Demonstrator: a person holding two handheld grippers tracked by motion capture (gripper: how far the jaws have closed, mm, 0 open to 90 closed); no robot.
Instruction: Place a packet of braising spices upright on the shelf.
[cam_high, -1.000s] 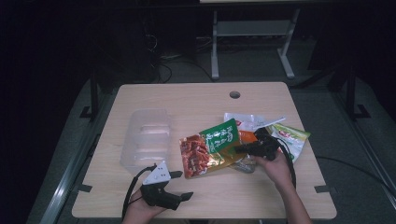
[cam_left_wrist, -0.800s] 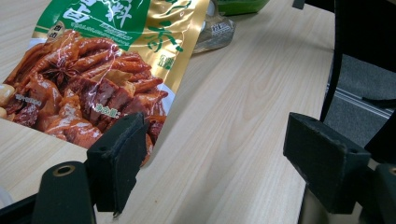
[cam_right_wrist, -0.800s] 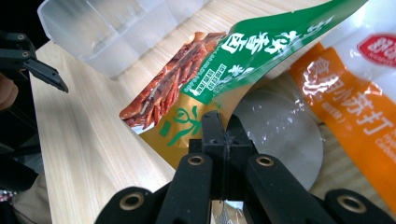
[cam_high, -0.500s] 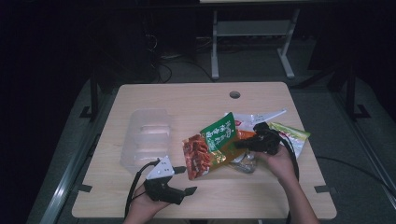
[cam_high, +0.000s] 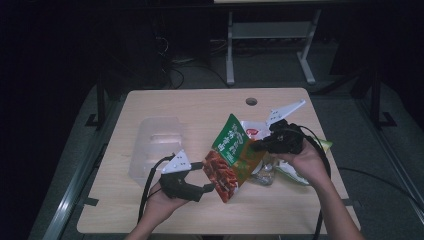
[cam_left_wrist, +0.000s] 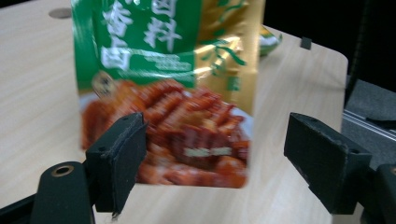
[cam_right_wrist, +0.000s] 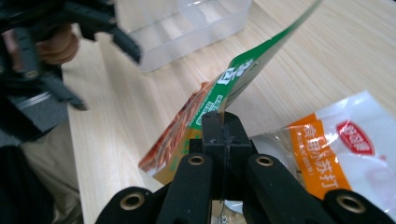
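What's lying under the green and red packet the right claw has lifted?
Under the green and red packet lies bare table, with a clear wrapper beside its right edge. Further packets sit beneath the right claw; the hand covers most of them.

The green and gold snack packet (cam_high: 231, 156), printed with white Chinese characters above a picture of red-brown meat strips, is off the table and tilted, its green top far and its picture end near. It hangs right of centre over the tabletop, pinched at its gold right edge, its printed face turned toward the left.
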